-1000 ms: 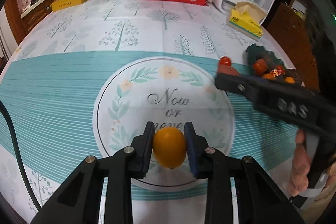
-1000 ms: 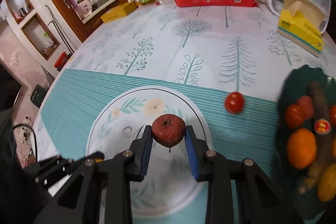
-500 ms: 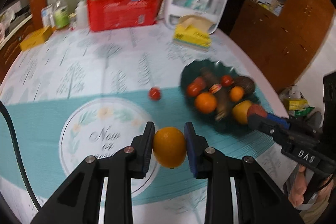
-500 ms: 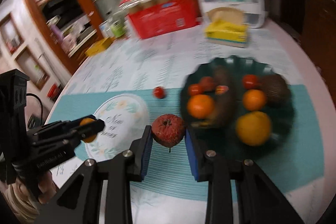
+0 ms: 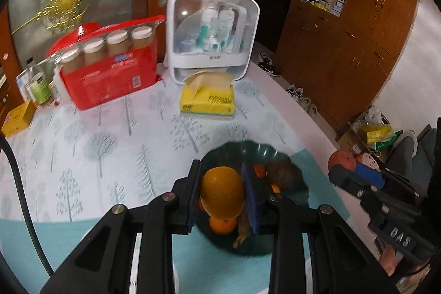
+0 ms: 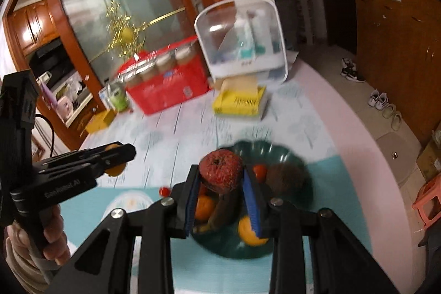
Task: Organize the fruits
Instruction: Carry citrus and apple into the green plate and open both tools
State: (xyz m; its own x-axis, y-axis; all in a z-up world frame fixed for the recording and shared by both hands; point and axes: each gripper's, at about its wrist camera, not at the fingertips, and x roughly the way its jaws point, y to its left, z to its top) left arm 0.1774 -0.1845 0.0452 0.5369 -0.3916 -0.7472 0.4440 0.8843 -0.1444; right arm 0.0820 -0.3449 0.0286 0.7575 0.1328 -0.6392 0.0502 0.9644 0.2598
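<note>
My left gripper [image 5: 220, 183] is shut on an orange [image 5: 222, 194] and hangs over the near left part of a dark green plate [image 5: 239, 149]. My right gripper [image 6: 220, 178] is shut on a wrinkled red apple [image 6: 220, 172], above the same plate [image 6: 278, 153]. The plate holds oranges [image 6: 249, 232], a brown round fruit [image 6: 285, 175], a small tomato [image 6: 260, 171] and a dark long fruit, partly hidden by the fingers. A small red tomato [image 6: 164, 190] lies on the cloth left of the plate. Each gripper shows in the other's view, the left [image 6: 118, 156] and the right [image 5: 355, 175].
Behind the plate sit a yellow tissue pack [image 5: 208, 101], a white clear-lidded case [image 5: 213, 37] and a red pack of jars [image 5: 110, 73]. The round table's edge [image 6: 358, 128] curves close to the plate's right side. A hand [image 6: 52, 233] grips the left handle.
Both grippers have risen and swung right, from above the printed circle on the cloth to above the green plate. Each still carries its fruit.
</note>
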